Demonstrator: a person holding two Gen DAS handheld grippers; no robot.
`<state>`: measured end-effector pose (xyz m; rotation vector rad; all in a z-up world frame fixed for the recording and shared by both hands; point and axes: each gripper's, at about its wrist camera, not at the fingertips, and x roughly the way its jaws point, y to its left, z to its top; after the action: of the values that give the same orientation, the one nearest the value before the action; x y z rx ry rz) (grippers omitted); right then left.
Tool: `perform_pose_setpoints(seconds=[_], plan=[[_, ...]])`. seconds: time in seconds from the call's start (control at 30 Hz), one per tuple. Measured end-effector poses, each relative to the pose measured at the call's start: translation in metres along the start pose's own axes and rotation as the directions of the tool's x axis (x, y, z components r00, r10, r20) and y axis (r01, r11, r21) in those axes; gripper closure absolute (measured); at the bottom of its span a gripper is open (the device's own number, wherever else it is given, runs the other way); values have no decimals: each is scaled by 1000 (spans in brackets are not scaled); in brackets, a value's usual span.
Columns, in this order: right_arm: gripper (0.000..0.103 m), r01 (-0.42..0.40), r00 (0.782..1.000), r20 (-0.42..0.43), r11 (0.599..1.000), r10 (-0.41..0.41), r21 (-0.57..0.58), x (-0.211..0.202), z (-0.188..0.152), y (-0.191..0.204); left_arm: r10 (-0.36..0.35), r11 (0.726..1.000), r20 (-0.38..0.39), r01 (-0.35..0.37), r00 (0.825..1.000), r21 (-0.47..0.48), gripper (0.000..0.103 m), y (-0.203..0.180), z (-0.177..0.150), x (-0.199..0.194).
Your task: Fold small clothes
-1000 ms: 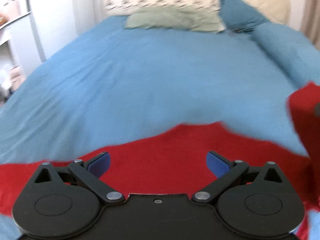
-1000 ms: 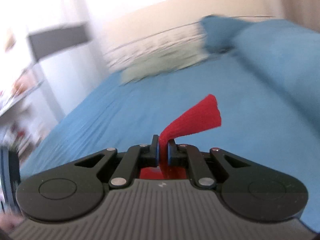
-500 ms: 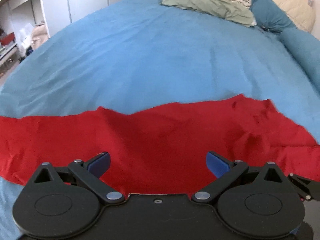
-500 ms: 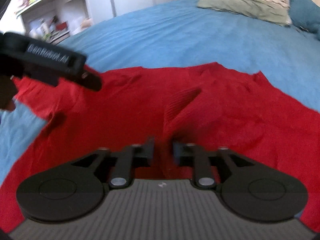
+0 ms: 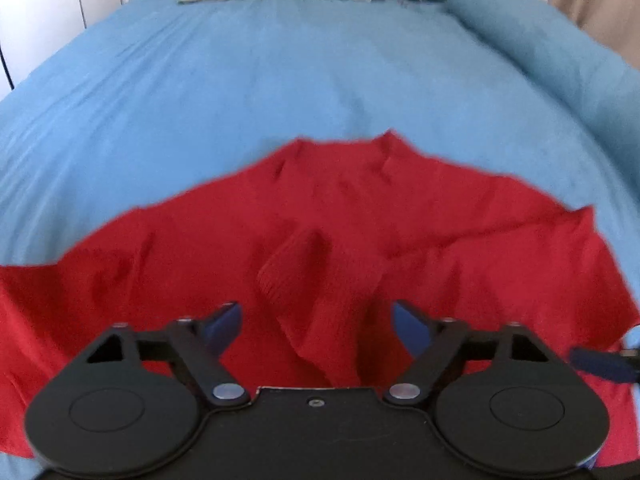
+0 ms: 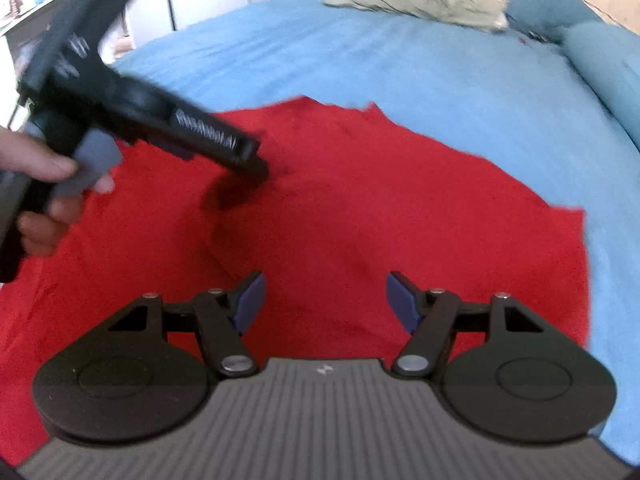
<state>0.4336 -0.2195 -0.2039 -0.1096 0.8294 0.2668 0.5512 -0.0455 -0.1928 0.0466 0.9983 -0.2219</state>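
One red garment (image 5: 400,232) is lying spread on the blue bed (image 5: 280,80), with one ribbed fold rising near its middle. Two grippers, left gripper (image 5: 316,320) and right gripper (image 6: 324,300), are hovering over it, both with jaws apart and gripping nothing.

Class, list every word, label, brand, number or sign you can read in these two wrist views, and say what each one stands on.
White lettering on the side of the left gripper, seen in the right wrist view: motion-blurred, not readable.
Small white logo mark on the ribbed grey body behind the right gripper: a symbol, no letters to read.
Red garment, blue bedsheet and pillows: no text shows.
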Motion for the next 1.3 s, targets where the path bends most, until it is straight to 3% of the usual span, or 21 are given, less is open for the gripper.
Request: perform_pose_setpoints(seconds=[0.13,0.27,0.37,0.57,0.63,0.7,0.73,0.77,0.8,0.87,0.97,1.13,1.3], plan=[[21,6,1000,-19,1000,-6,21,-13,-15,-10,69,994,9,-68,998,-85,35,27,-14,-5],[21,1,999,-50,998,2,61,-15,-27,-18,50,983,14,-47,999,-177,35,56,-33,-19],[21,20,998,-66,995,-14,93,-12,-30,-29,-36,981,30,41,999,-192,16,60,-40,-21],[19,46,997,-67,989,-37,142,-11,-31,-41,-29,969,40,38,999,-244,15,52,-35,-15],[18,49,997,-69,988,-39,147,-9,-30,-44,8,968,31,0,999,-250,25,51,-32,-14],[17,56,996,-70,987,-46,149,-9,-29,-47,65,972,15,-60,998,-228,56,50,-30,-14],[16,60,996,-71,987,-50,151,-9,-29,-48,79,974,12,-74,997,-215,64,51,-30,-15],[16,65,996,-71,986,-55,153,-8,-28,-50,73,976,14,-68,997,-206,83,53,-28,-15],[15,70,996,-71,985,-60,158,-8,-29,-52,56,978,13,-52,998,-201,93,56,-28,-16],[15,78,995,-72,982,-66,170,-7,-28,-55,51,981,23,-46,998,-186,93,57,-23,-20],[12,89,995,-69,978,-78,187,-6,-26,-60,75,985,101,-59,992,-161,93,55,-13,-38],[6,209,978,-37,967,-206,146,1,-17,-64,170,980,240,-140,956,-139,93,65,0,-65],[5,184,982,-68,963,-174,199,17,-16,-78,194,978,170,-176,966,-115,93,78,-9,-43]])
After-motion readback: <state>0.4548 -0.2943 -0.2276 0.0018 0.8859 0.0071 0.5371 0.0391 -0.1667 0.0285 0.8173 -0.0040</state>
